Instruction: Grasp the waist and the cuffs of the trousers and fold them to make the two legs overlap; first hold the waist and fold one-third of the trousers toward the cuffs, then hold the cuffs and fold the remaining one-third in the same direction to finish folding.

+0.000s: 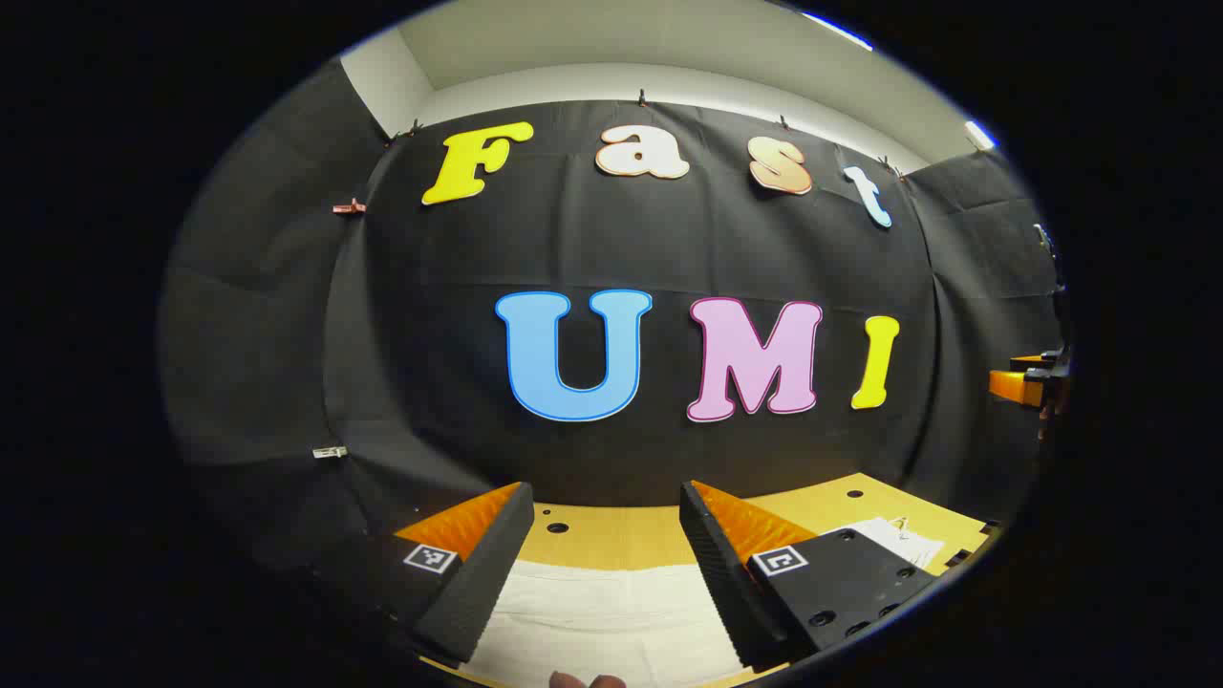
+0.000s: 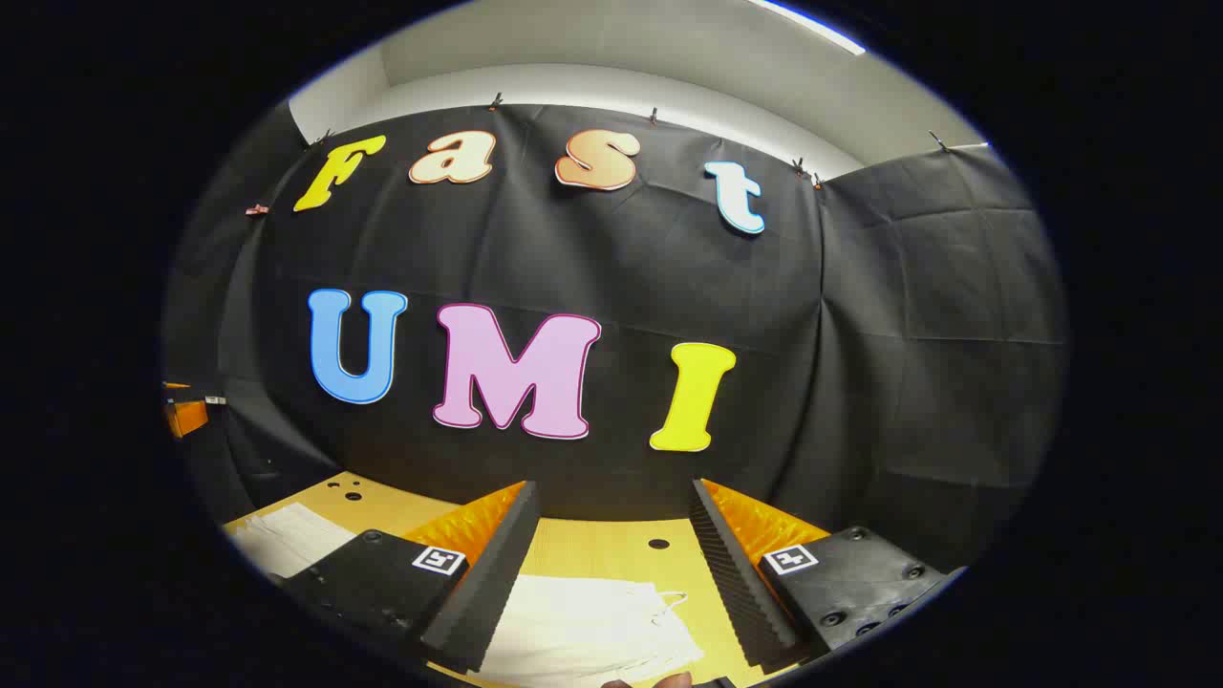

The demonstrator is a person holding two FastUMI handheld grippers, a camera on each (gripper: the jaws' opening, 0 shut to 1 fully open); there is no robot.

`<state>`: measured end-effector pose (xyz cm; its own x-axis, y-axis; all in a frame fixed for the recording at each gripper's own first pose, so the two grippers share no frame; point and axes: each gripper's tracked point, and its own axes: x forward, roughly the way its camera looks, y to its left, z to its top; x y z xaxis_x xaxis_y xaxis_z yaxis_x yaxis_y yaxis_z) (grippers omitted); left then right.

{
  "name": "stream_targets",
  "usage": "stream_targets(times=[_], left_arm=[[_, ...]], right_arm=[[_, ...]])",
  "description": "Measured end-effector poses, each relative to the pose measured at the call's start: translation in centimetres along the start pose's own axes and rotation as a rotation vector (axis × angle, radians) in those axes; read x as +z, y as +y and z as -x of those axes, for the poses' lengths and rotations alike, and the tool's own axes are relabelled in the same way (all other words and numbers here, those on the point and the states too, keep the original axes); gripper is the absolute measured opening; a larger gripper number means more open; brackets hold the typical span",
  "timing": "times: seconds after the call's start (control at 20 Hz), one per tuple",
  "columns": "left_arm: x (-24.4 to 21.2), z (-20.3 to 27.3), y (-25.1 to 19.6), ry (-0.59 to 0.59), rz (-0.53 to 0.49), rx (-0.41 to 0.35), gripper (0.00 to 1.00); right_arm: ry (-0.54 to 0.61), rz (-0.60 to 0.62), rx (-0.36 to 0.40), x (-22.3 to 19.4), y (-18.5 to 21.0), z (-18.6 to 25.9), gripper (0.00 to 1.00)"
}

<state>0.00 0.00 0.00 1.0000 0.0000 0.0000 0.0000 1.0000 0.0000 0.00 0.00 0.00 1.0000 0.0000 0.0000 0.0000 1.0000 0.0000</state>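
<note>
Left gripper view looks level across the table (image 1: 611,540) toward the booth's black wall. The left gripper (image 1: 607,564) has its two fingers spread wide with nothing between them; it hangs above the cloth and touches nothing. Below and between the fingers lie the white trousers (image 1: 611,612), flat on the wooden tabletop, with soft creases running across. More white cloth with a drawstring shows to the right, past the right finger, which I take to be another part of the same garment. Holding the tool open and raised over the fabric suits a first reach for an edge; I judge that no fold has been started from here. The other gripper, the right gripper (image 1: 1027,382), shows small at the far right edge, well apart, also up in the air. Each finger base carries a small square black-and-white marker; it is a pattern, not readable writing. At the bottom rim a bit of a fingertip of the holding hand peeks in.

Right gripper view shows its own fingers (image 2: 478,583) likewise spread, empty and clear of the cloth. Between them lies the white cloth with a thin drawstring loop (image 2: 669,602) at its right side, so this end looks like the waist. More white cloth lies at the lower left. No brand or label can be read on the garment.
</note>
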Motion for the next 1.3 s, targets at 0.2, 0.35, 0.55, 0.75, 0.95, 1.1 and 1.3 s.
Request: stream_targets(times=[0.2, 0.35, 0.55, 0.75, 0.95, 1.1, 1.3], left_arm=[[-0.5, 0.1, 0.9, 0.009, -0.004, 0.011, 0.96], [-0.4, 0.2, 1.5, 0.006, -0.007, 0.017, 0.96], [-0.9, 0.3, 2.2, 0.011, -0.018, 0.027, 0.96], [-1.4, 0.5, 3.1, 0.015, -0.026, 0.034, 0.96], [-2.5, 1.2, 3.6, 0.024, -0.079, 0.012, 0.96], [-4.6, 2.0, 4.7, 0.041, -0.21, -0.042, 0.96], [-10.4, 3.4, 7.3, 0.147, -0.413, -0.081, 0.97]], right_arm=[[0.001, 0.018, 0.004, -0.1, 0.3, 0.2, 0.97], [0.002, 0.021, 0.003, 0.0, 0.5, 0.2, 0.97], [0.002, 0.038, 0.005, -0.1, 0.9, 0.2, 0.97], [0.005, 0.062, 0.013, -0.2, 1.5, 0.3, 0.97], [0.007, 0.13, 0.037, -0.7, 1.6, 0.6, 0.97], [0.032, 0.245, 0.068, -2.4, 0.8, 0.7, 0.97], [0.115, 0.39, 0.092, -6.8, -1.5, 1.5, 0.97]])
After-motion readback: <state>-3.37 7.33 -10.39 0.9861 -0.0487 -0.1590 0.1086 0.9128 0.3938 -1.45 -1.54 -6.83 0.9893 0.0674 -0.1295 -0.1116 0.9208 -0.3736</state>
